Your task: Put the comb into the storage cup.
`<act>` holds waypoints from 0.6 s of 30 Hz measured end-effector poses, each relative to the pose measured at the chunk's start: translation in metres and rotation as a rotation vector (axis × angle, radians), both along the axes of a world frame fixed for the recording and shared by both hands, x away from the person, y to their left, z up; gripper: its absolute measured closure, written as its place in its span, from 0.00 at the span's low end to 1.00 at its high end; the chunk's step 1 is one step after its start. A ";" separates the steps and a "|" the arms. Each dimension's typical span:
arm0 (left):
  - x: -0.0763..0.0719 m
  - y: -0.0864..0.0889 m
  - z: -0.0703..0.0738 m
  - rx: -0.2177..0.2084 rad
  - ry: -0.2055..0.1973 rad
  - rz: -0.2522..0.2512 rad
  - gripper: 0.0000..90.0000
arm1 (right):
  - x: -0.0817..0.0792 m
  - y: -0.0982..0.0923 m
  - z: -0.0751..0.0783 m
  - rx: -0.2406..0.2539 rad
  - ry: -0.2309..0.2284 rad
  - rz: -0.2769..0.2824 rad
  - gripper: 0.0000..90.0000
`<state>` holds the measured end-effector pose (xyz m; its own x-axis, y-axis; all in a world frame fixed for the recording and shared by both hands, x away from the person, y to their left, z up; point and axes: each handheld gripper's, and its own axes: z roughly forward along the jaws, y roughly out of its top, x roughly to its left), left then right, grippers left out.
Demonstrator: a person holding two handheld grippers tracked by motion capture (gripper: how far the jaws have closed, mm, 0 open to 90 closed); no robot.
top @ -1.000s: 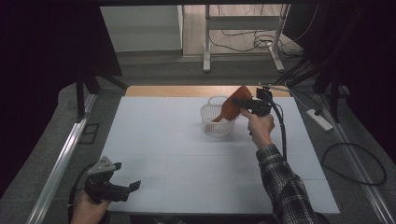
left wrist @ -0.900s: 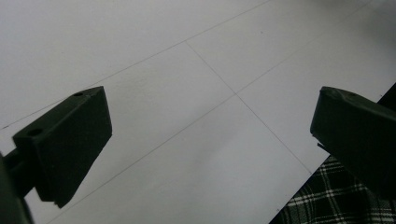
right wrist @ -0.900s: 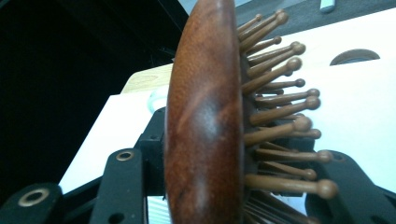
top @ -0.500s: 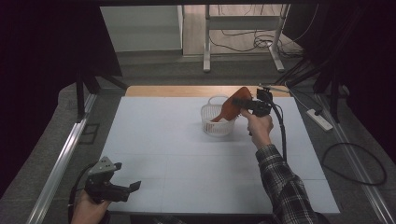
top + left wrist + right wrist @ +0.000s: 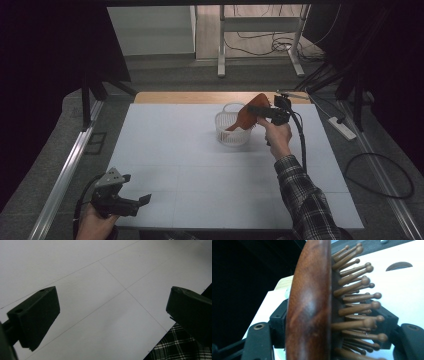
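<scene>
High view shows the right gripper raised at the far side of the white table, clamped on a wooden hairbrush whose lower end dips into a white basket that stands on the table near its far edge. Right gripper view looks along the brush's edge: the jaws are closed against its polished brown back on one side and its ball-tipped wooden bristles on the other. At the near left corner of the table the left gripper is held low in the person's hand, its jaws spread wide apart and empty over the bare white surface in the left gripper view, with a plaid sleeve at the corner.
</scene>
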<state>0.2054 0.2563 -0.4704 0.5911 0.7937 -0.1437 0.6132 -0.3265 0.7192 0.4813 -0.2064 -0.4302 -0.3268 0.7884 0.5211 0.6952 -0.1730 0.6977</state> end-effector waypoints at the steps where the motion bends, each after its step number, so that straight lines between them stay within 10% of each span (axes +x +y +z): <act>1: 0.000 0.000 0.000 0.001 0.000 0.000 0.00 | 0.000 0.000 0.000 -0.006 -0.004 0.001 0.33; 18: 0.000 -0.001 0.000 0.007 -0.001 -0.002 0.00 | -0.005 -0.001 0.007 -0.109 -0.046 0.025 0.11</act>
